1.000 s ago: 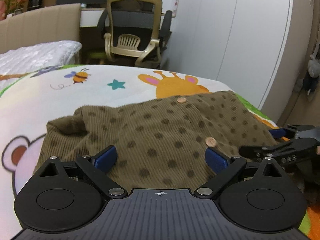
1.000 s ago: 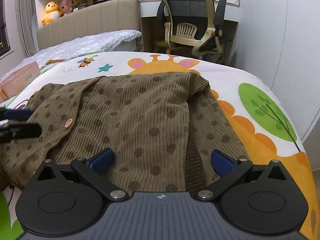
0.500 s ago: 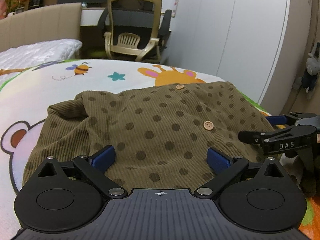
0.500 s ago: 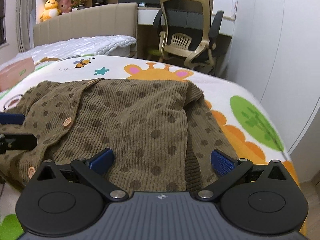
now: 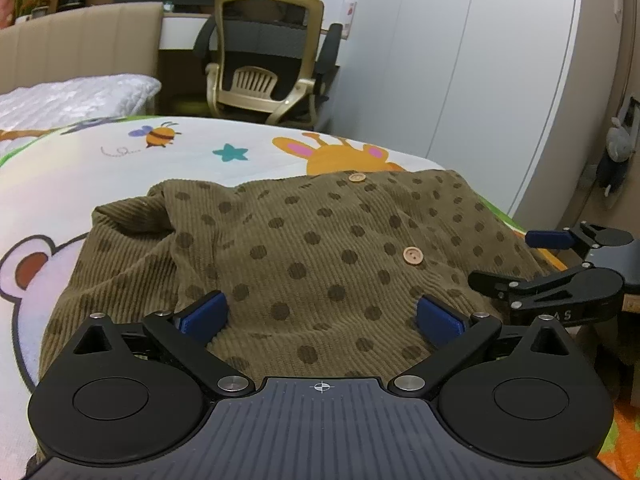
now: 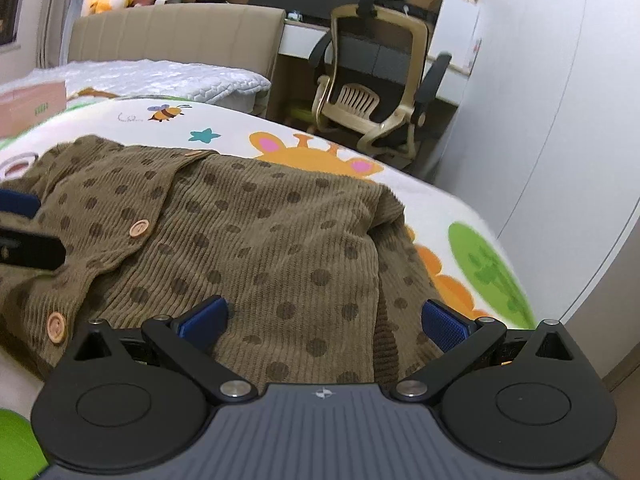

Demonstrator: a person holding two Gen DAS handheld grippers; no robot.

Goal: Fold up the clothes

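Observation:
A brown corduroy cardigan [image 5: 304,248] with dark dots and wooden buttons lies spread on the cartoon-print bed sheet [image 5: 80,168]; it also shows in the right wrist view [image 6: 256,236]. My left gripper [image 5: 320,316] is open, its blue pads wide apart above the garment's near edge. My right gripper [image 6: 324,320] is open over the garment's right half, holding nothing. The right gripper also shows at the right of the left wrist view [image 5: 560,264], and the left gripper at the left edge of the right wrist view [image 6: 24,228].
An office chair [image 5: 268,68] stands beyond the bed by a desk. White wardrobe doors [image 5: 500,80] run along the right. A white quilt [image 6: 160,80] and a beige headboard [image 6: 172,36] lie at the back left, and a pink box [image 6: 32,104] at the far left.
Both grippers have drawn back and risen a little, so more of the cardigan shows. Both stayed open, and the garment has not moved.

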